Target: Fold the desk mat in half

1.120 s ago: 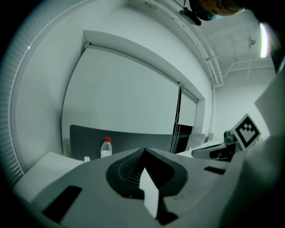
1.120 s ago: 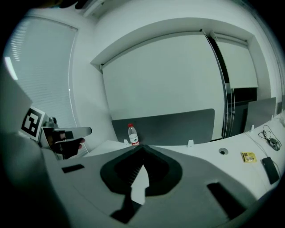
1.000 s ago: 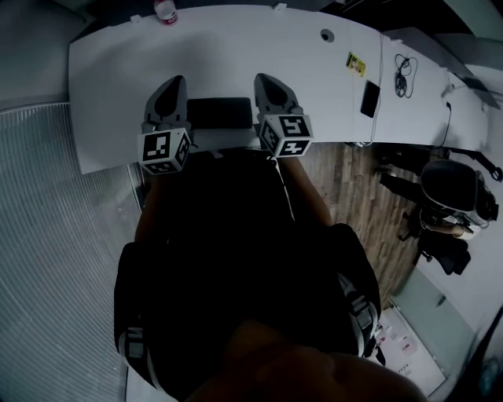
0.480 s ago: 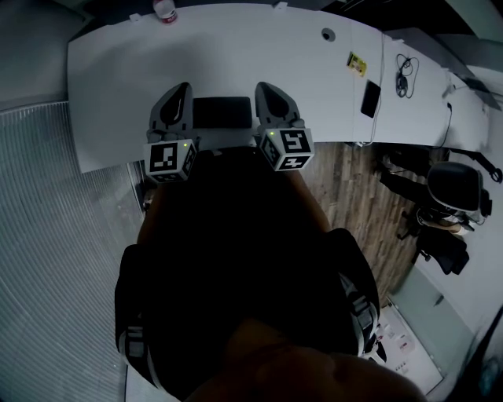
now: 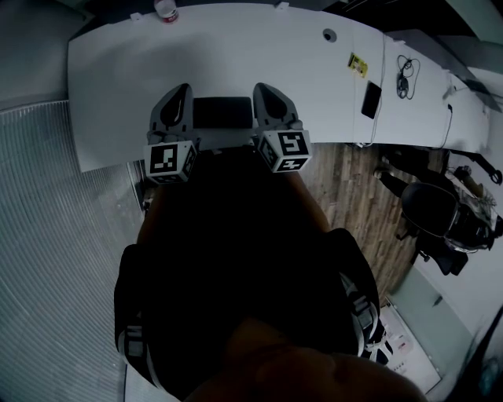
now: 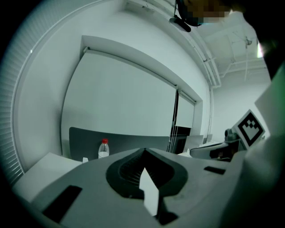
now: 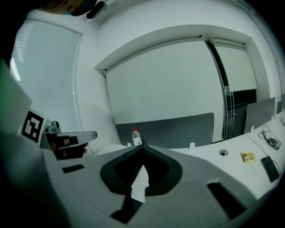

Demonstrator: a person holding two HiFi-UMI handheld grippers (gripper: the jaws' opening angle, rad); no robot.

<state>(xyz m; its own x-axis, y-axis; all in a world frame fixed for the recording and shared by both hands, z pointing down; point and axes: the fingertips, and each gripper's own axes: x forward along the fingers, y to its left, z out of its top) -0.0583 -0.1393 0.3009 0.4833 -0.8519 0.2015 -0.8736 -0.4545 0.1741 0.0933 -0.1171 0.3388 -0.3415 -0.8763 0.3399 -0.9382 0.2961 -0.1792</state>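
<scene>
White table [image 5: 118,71], upper half of the head view; desk mat [image 5: 222,112], a dark rectangle lying flat near its front edge, centre frame. Left tongs [image 5: 181,90] and right tongs [image 5: 262,88]: both fully closed, gripping nothing, one at each short side of the mat, contact unclear. Risks, judged: closed tongs can only nudge, so the mat may slide or skew; an uneven pinch would fold it crooked. Bottle [image 5: 165,10] at upper edge, well apart.

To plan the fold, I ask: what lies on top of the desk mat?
The desk mat looks bare on top. The left gripper and right gripper cover its side edges.
</scene>
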